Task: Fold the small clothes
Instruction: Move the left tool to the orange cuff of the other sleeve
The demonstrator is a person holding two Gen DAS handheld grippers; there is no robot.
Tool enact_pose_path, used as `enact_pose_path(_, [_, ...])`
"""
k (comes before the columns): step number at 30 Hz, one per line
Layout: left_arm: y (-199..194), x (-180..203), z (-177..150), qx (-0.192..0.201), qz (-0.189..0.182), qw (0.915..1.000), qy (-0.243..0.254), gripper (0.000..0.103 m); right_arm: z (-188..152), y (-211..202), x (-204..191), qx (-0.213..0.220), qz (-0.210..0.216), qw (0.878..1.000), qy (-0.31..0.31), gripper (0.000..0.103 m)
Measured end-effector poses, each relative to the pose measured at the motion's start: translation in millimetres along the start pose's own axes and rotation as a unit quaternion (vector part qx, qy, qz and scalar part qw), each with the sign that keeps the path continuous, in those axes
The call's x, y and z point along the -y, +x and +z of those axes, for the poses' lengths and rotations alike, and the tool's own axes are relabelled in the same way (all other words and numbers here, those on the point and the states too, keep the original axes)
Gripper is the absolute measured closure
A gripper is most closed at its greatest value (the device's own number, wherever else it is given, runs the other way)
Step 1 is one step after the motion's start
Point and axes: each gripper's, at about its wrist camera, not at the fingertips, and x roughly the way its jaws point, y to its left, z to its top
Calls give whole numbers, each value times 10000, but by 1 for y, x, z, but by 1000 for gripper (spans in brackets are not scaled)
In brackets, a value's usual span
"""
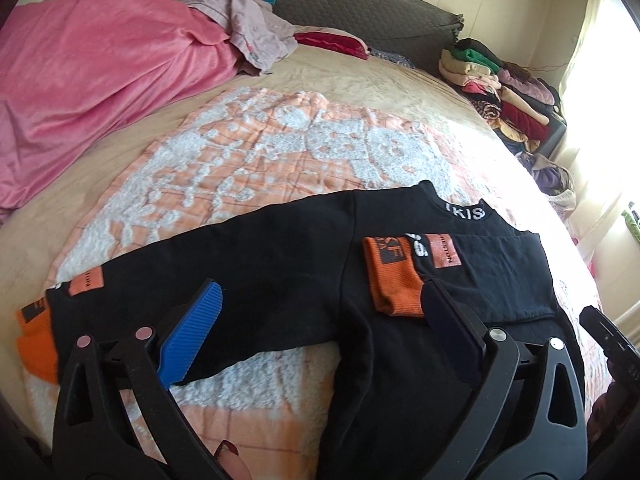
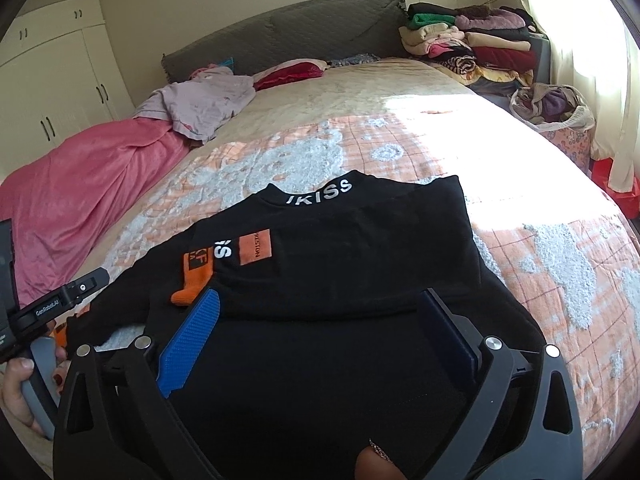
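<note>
Bright daylight from the curtained window [image 2: 592, 60] at the right of both frames. Blown-out glare on the bed cover [image 2: 420, 120] at centre right. Black shirt [image 2: 340, 240] underexposed, folds barely readable. Heavy fisheye bending, dark corners. Slight softness at the lower edges; centre sharp.

I see a black top [image 1: 288, 264] with orange cuffs [image 1: 394, 280], orange patches and white lettering on its collar [image 2: 320, 193]. It lies on an orange blanket [image 1: 260, 152] with a thin red grid and fluffy white shapes. The bedspread [image 2: 360, 88] is beige, the duvet [image 1: 88, 92] pink, the headboard [image 2: 288, 36] grey with quilted stitching. My left gripper [image 1: 322, 322] is black with one blue ribbed pad [image 1: 192, 332].
</note>
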Motion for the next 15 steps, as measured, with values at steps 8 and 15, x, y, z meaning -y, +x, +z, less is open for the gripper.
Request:
enact_pose_path(8, [-20, -40, -10, -19, 115, 9988, -482, 10, 6, -2, -27, 51, 201, 9995, -242, 5])
enact_pose_path(15, [-43, -72, -17, 128, 494, 9958, -757, 10, 13, -4, -65, 108, 454, 9967, -667, 5])
